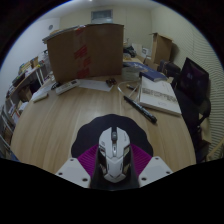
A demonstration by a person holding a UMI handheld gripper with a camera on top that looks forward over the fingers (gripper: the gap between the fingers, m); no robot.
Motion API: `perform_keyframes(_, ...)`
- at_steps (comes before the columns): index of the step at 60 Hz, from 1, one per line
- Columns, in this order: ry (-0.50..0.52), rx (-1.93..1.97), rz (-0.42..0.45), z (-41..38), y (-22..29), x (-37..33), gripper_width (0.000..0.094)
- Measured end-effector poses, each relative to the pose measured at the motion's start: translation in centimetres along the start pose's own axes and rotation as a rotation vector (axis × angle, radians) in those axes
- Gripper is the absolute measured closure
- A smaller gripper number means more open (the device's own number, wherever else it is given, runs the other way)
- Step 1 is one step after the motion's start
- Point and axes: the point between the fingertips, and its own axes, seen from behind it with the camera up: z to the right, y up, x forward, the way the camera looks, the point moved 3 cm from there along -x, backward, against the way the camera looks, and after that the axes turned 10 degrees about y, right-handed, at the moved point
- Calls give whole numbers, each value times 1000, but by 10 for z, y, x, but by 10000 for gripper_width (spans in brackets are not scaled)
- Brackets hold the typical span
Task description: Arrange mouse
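No readable writing or logos anywhere. The gaming mouse (113,155) is white and grey with black accents and a dark scroll wheel, sitting on a round black mousepad (92,128) at 6 o'clock on the wooden table (60,120). The gripper (113,172) is clenched on it, magenta pads (87,160) hugging both sides. Cardboard box (85,50) sits at 12 o'clock.

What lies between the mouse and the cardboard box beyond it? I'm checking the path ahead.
Mostly bare wooden table. The mouse sits on a dark mouse pad between the tool's fingers; the cardboard box stands far beyond.
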Motion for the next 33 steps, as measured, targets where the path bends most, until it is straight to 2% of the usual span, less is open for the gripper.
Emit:
perform_keyframes(3,-1,8,-17,0,-2,2,405)
perform_keyframes(10,20,59,-35,-7,-1,-4,74)
perform_keyframes(11,22,69,-34,-9,-1,-6,52)
perform_keyframes(12,23,79,-32,-10,-1,-9,102)
perform_keyframes(33,-98,156,10,-72,-21,-123,99)
